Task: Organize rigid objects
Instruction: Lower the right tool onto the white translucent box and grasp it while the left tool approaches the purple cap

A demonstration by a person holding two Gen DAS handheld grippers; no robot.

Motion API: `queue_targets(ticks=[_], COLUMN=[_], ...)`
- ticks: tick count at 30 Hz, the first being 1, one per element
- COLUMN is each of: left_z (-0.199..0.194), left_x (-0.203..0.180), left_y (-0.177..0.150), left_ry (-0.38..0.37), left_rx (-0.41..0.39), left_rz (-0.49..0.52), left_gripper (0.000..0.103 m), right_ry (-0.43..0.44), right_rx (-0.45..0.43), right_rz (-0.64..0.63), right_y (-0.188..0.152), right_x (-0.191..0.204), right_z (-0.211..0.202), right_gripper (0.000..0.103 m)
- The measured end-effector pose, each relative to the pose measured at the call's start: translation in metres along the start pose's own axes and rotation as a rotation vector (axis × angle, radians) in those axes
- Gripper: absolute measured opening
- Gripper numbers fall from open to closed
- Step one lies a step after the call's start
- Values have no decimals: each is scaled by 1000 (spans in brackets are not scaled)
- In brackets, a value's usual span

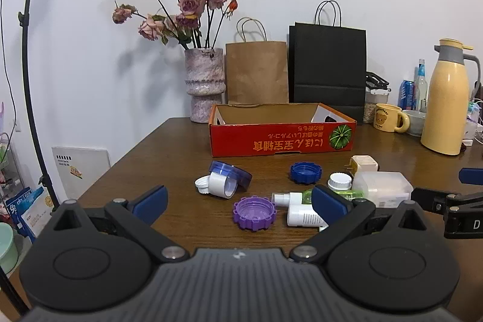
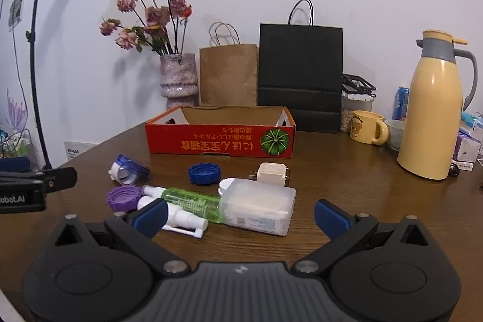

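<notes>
Mostly ridged plastic caps (image 1: 254, 212), unheld.

white spray bottle (image 1: 302, 216): partly behind tongs finger | box interior (image 2: 232, 115): floor hidden

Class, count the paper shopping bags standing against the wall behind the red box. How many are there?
2. The brown paper bag stands beside the vase; the black paper bag stands right of it. Nothing suggests a hidden third, though the box covers their bases.
</notes>
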State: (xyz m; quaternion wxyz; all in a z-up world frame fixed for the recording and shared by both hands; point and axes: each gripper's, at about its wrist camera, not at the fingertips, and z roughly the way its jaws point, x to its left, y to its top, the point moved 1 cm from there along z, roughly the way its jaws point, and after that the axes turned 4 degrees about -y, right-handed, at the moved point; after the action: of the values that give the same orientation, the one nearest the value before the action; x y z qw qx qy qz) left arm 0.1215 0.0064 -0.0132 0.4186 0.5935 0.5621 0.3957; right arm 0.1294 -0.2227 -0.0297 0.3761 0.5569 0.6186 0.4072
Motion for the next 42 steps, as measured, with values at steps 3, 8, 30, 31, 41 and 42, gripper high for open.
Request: queue_targets(ticks=[3,8,30,31,41,42], left_z=[13,35,100,102,115,116], left_x=[2,8,22,23,21,21], left_y=[3,9,16,16,6,5], left_ry=[2,5,48,47,42,43], left_rx=[19,57,185,194,247,254], left_rz=[-6,-8,-21,-22,-8,-5], left_gripper=[103,103,103,103,103,103], right_ry=[-4,-18,-131,-131,-150,-147], right_rx=[15,48,226,222,260,264], right_rz=[0,1,23,32,79,78], right_y=[3,9,20,19,13,12], right_x=[-1,-2,-3,-5,-24,-25], right_z=[12,35,128,130,145,147], right_gripper=[103,103,103,103,102,100])
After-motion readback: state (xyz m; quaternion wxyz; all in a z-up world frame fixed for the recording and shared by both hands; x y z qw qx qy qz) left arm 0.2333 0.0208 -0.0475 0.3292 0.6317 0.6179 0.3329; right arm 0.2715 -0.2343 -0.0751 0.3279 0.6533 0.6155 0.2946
